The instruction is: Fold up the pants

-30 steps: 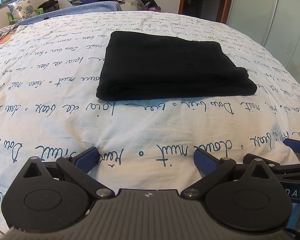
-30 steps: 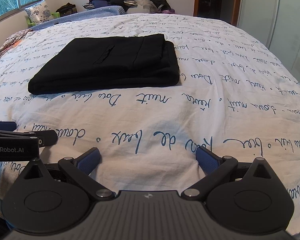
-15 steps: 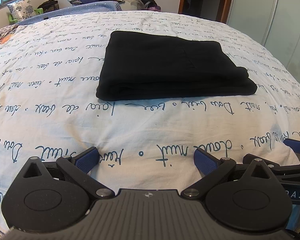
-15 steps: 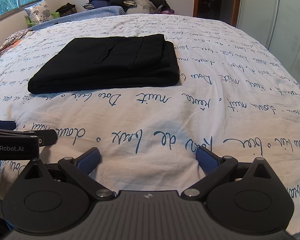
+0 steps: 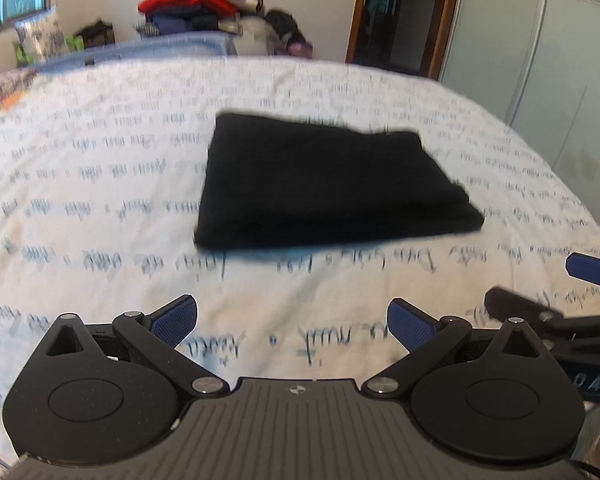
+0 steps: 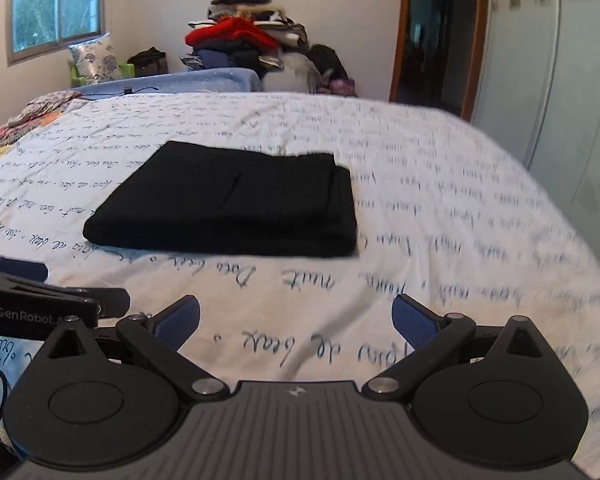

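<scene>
1. The left wrist view is blurred, so the script on the bed cover point(image 5: 100, 208) is hard to read (sharper near the right claw).
2. One pair of black pants point(image 5: 324, 188) lies folded mid-bed, well apart from both claws.
3. Left claw point(image 5: 292, 320) and right claw point(image 6: 296, 320) both gape wide, holding nothing, near the bed's near edge.

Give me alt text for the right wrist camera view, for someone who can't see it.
Folded black pants lie flat on a white bedspread printed with handwriting. The open right gripper sits empty in the foreground, the left gripper at the left edge.
</scene>
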The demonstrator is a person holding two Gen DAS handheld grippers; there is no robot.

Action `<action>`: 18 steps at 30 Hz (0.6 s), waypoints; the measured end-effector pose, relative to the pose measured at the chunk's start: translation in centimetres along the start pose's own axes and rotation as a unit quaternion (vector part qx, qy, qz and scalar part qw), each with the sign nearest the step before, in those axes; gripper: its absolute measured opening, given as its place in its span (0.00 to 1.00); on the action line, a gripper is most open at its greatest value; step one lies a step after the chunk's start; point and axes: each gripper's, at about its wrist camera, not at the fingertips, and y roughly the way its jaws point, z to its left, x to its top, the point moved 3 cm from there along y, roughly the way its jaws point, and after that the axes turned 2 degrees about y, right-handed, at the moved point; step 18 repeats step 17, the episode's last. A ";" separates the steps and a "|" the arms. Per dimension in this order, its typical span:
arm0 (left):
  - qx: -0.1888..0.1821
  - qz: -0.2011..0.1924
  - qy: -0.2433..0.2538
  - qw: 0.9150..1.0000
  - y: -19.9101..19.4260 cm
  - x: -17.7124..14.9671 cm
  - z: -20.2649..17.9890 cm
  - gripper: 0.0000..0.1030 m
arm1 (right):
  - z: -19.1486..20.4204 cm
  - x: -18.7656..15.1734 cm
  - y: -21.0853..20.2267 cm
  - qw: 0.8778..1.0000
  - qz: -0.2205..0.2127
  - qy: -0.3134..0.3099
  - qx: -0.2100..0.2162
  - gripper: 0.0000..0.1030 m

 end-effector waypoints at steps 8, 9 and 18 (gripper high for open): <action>0.019 -0.037 0.005 0.999 -1.3 0.8 0.1 0.99 | 0.1 0.3 0.4 1.000 0.021 -0.003 0.003 1.00; 0.023 -0.048 0.005 0.999 -1.5 0.7 0.1 0.99 | 0.2 0.3 0.3 1.000 0.021 -0.002 0.003 1.00; 0.014 -0.041 -0.017 0.999 -1.5 0.8 1.0 0.99 | 0.2 0.1 0.5 0.999 0.033 0.005 0.009 1.00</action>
